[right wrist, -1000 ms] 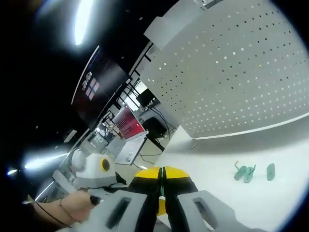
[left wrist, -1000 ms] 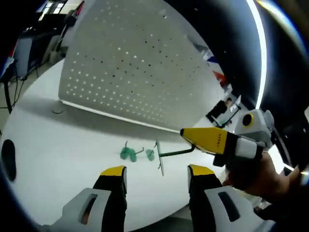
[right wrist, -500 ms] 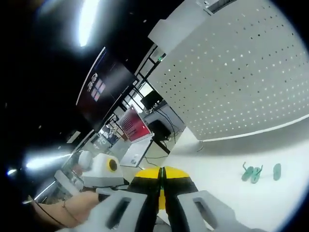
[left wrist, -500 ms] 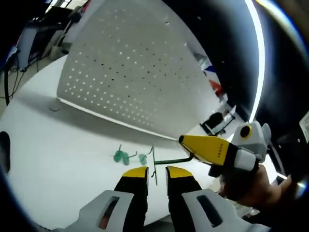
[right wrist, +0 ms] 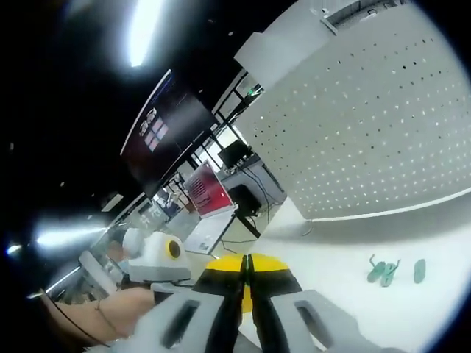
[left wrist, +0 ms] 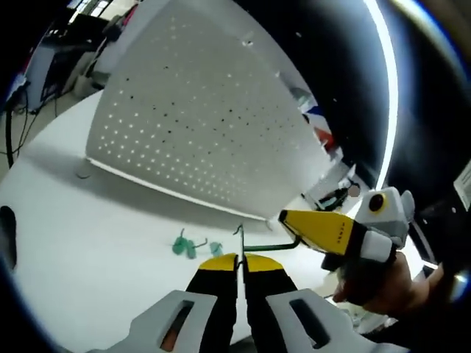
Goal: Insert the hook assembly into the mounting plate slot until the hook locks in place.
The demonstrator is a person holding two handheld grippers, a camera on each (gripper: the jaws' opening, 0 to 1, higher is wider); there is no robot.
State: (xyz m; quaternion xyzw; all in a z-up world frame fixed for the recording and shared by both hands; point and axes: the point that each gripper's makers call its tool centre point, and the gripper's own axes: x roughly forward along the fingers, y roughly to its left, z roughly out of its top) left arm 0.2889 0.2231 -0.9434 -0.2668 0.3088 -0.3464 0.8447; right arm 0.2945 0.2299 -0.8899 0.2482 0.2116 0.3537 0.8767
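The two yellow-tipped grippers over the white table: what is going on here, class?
A person is working with two hand-held grippers. The left gripper has its fingers shut on the thin metal plate of the dark green wire hook. The right gripper holds the hook's other end. Small green plastic hooks lie on the white table in front of the white perforated pegboard. The hook is not yet mounted.
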